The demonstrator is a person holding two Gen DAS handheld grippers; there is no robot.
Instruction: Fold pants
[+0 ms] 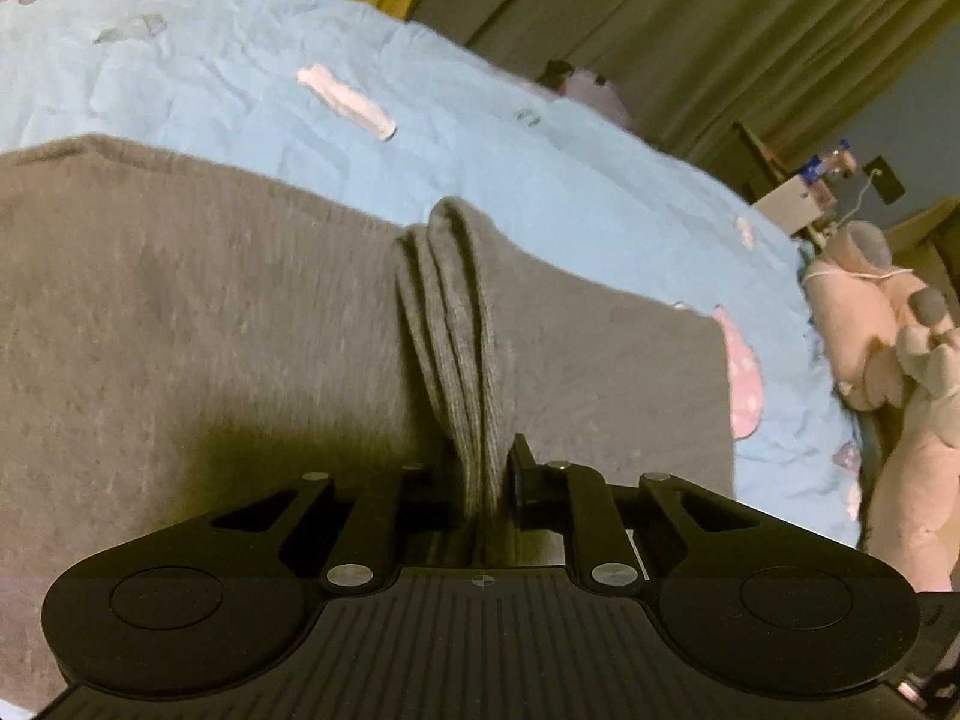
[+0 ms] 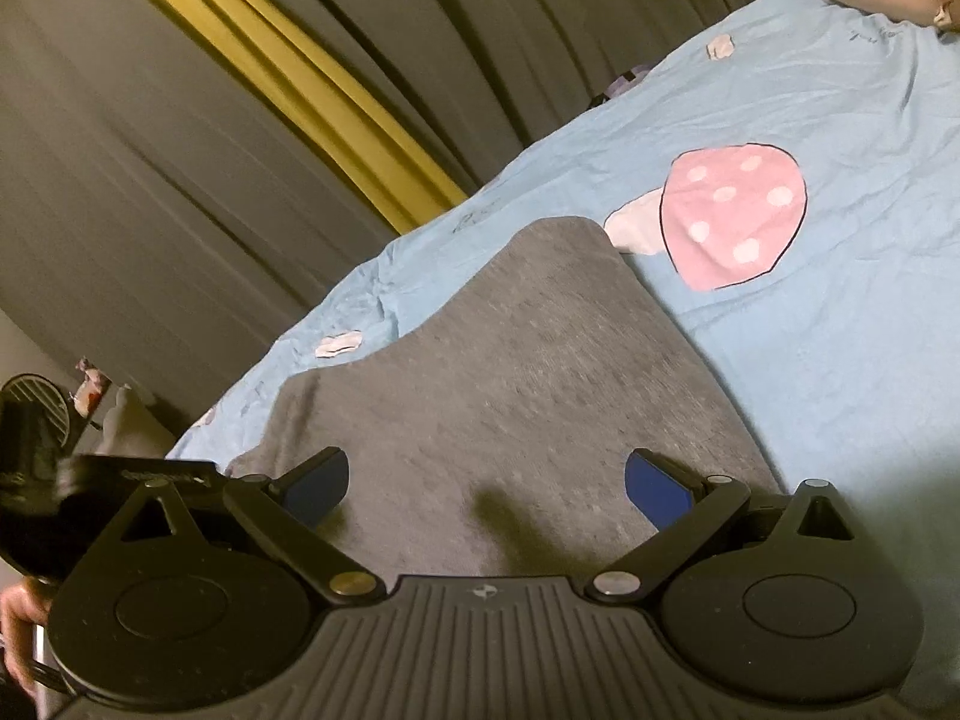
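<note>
Grey pants lie spread on a light blue bedsheet. My left gripper is shut on a bunched ribbed edge of the pants, which rises in folds between the jaws. In the right wrist view the pants lie flat on the sheet. My right gripper is open and empty just above the cloth, its blue pads set wide apart.
A pink mushroom print lies on the sheet beyond the pants. Pink plush toys sit at the bed's right edge. Grey and yellow curtains hang behind the bed. A person's hand shows at the lower left.
</note>
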